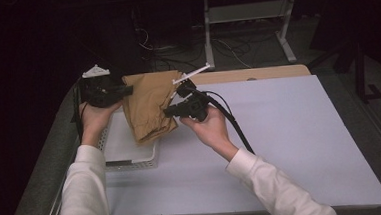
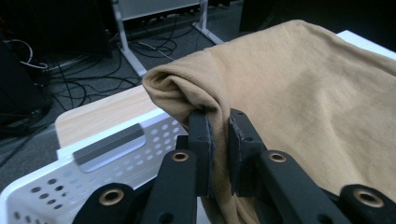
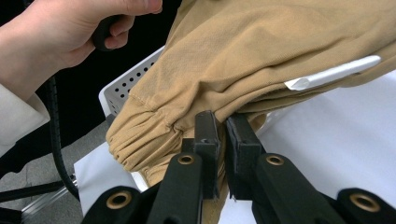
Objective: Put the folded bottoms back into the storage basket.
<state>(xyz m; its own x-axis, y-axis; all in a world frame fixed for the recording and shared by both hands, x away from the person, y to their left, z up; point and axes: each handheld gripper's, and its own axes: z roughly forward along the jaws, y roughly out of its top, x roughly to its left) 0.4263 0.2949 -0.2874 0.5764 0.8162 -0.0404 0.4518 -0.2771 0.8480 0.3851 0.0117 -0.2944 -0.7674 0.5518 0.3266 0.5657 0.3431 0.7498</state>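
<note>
A white worktop [image 1: 291, 141] with a pale wood strip along its far edge carries a white perforated basket [image 1: 131, 153] at its left side, just near of the middle. The worktop's right half lies bare.

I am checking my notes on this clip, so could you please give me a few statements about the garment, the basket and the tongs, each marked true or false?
1. Both tongs are shut on the tan garment. True: the left tongs and the right tongs each pinch its fabric.
2. The garment lies flat on the white table. False: it hangs lifted between the tongs.
3. A white perforated basket sits at the table's left end. True.
4. The garment is blue. False: it is tan.
5. A white tag shows on the garment. True.
</note>
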